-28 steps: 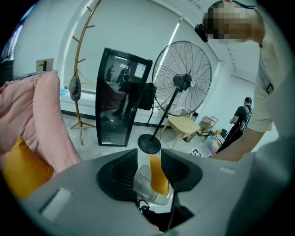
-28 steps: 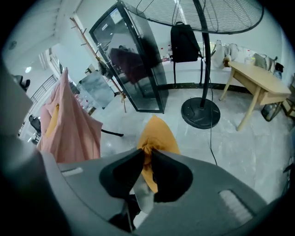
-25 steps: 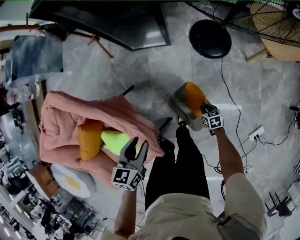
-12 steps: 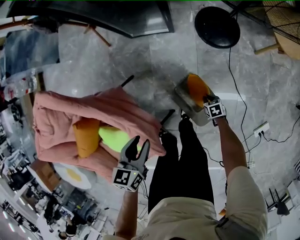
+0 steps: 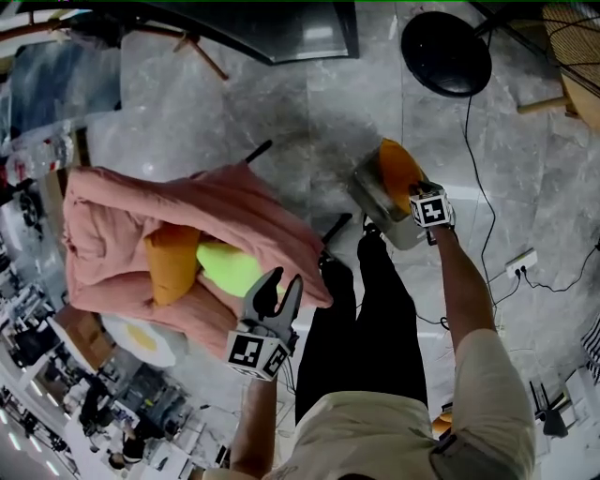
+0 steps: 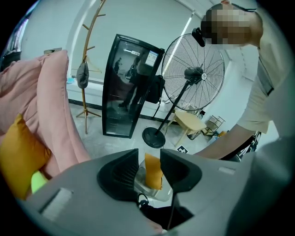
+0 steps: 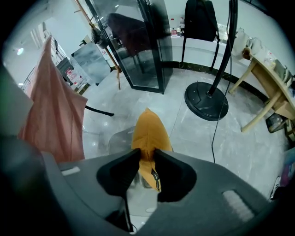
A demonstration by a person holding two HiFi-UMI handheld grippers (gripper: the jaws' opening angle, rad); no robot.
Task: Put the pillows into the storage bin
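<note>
In the head view an orange pillow (image 5: 398,173) stands on end in the clear storage bin (image 5: 373,202) on the floor. My right gripper (image 5: 414,195) holds its near corner; in the right gripper view that gripper (image 7: 146,159) has the pillow (image 7: 148,131) pinched between its pads as its jaws are opening. A pink padded chair (image 5: 141,211) holds a second orange pillow (image 5: 173,262) and a lime-green pillow (image 5: 230,267). My left gripper (image 5: 283,281) hovers at the chair's near edge, jaws apart and closing, nothing between them (image 6: 148,161).
An egg-shaped cushion (image 5: 141,339) lies on the floor below the chair. A fan base (image 5: 445,52) and a black cabinet (image 5: 272,28) stand beyond the bin. A power strip (image 5: 523,262) with cables lies at right. The person's legs stand between chair and bin.
The view has shifted a little. My right gripper's jaws have widened on the orange pillow in the bin. The left gripper stays by the chair.
</note>
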